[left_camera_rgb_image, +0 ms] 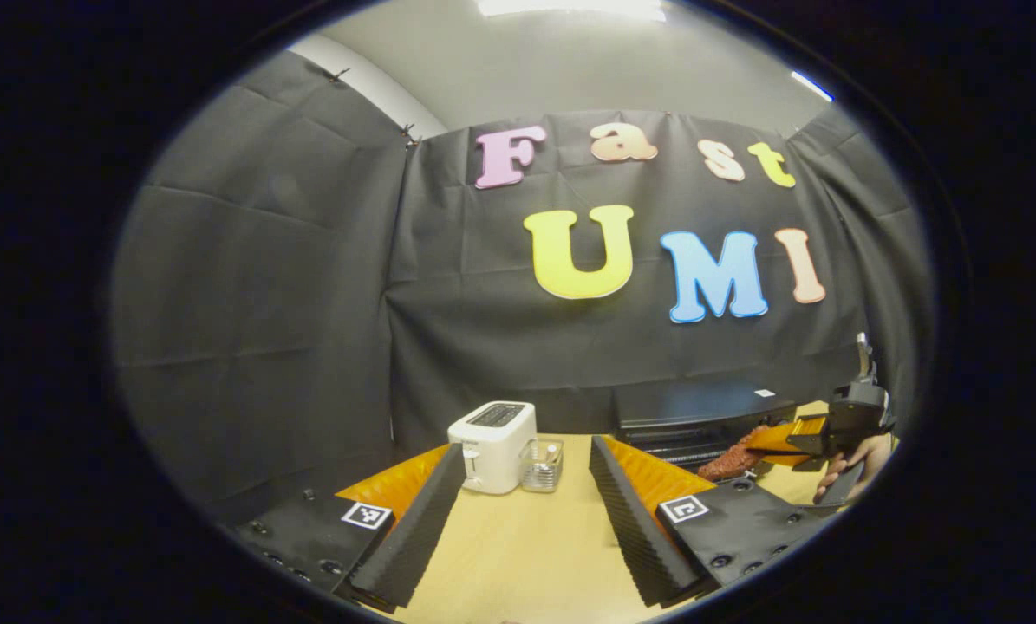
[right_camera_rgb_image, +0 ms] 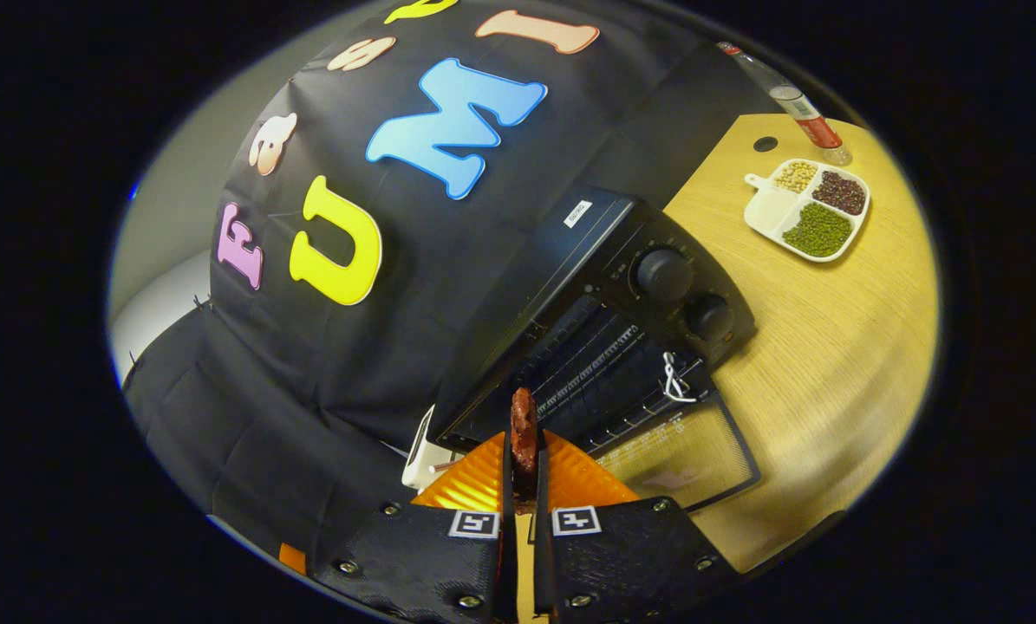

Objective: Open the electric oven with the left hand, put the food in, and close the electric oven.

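A light wooden table (right_camera_rgb_image: 838, 364) stands in a booth walled with black cloth. The right gripper (right_camera_rgb_image: 524, 472) is clamped on the food (right_camera_rgb_image: 524, 429), a thin reddish-brown slab held on edge between both fingers and pointed at the oven mouth, presumably so it can slide in over the rack. The electric oven (right_camera_rgb_image: 622, 286) sits against the back edge of the table; its door (right_camera_rgb_image: 691, 451) lies folded down toward the gripper and the wire rack (right_camera_rgb_image: 604, 364) is exposed, so the opening step looks done and insertion is in hand. The left gripper (left_camera_rgb_image: 518, 520) hangs over bare table with its fingers spread wide and nothing between them, likely parked clear until the door needs closing. Beyond it, near the back edge, stand a white toaster (left_camera_rgb_image: 492, 445) and, just beside it, a small clear container (left_camera_rgb_image: 543, 464) whose contents cannot be made out. Toward the table's far right corner lies a white divided dish (right_camera_rgb_image: 805, 208) holding green, dark red and pale beans in separate compartments, one compartment empty.
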`<action>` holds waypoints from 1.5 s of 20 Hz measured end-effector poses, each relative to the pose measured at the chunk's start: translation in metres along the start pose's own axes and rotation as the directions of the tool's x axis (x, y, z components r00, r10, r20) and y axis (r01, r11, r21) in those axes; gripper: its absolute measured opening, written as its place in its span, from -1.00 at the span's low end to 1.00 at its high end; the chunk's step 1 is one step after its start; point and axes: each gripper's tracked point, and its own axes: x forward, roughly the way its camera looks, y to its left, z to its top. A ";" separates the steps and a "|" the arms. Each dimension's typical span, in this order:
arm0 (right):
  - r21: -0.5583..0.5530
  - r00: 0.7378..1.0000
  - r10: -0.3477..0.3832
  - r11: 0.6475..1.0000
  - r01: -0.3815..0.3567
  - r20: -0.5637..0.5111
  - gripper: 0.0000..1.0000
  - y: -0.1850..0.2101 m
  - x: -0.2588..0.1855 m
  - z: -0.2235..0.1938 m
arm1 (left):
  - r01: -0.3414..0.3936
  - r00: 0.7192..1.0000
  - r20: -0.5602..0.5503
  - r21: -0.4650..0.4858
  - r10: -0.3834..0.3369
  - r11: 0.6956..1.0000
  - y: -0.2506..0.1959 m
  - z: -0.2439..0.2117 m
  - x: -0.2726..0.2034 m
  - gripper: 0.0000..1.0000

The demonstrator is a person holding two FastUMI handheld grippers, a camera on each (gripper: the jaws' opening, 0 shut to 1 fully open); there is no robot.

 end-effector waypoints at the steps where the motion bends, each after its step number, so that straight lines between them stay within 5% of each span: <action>1: 0.005 1.000 0.002 1.000 -0.002 0.003 -0.85 -0.001 0.011 -0.001 | -0.008 1.000 -0.014 0.002 0.008 1.000 0.004 -0.004 0.000 1.00; 11: -0.009 0.996 -0.011 1.000 0.012 0.086 -0.85 -0.016 0.068 0.008 | -0.077 0.995 -0.065 0.058 0.080 0.995 0.034 -0.016 -0.013 0.93; 19: -0.097 0.989 -0.124 0.986 0.132 0.082 -0.75 -0.041 0.084 0.011 | -0.079 0.994 -0.075 0.064 0.083 0.995 0.027 -0.024 -0.011 0.92; 22: -0.137 0.982 -0.157 0.976 0.170 0.105 -0.33 -0.046 0.081 0.020 | -0.088 0.992 -0.080 0.061 0.093 0.994 0.029 -0.028 -0.012 0.93; 24: -0.164 0.976 -0.177 0.967 0.196 0.128 0.48 -0.049 0.076 0.030 | -0.087 0.992 -0.087 0.057 0.092 0.995 0.027 -0.032 -0.011 0.93; 25: -0.193 0.973 -0.178 0.959 0.205 0.150 0.56 -0.047 0.069 0.033 | -0.083 0.992 -0.087 0.054 0.087 0.995 0.024 -0.033 -0.011 0.93; 26: -0.227 0.968 -0.178 0.950 0.216 0.175 0.96 -0.045 0.064 0.040 | -0.077 0.993 -0.086 0.054 0.081 0.996 0.021 -0.032 -0.011 0.93; 30: -0.331 0.969 -0.162 0.918 0.218 0.188 0.95 -0.034 0.035 0.044 | -0.026 0.996 -0.082 0.036 0.029 0.999 -0.003 -0.034 -0.007 0.93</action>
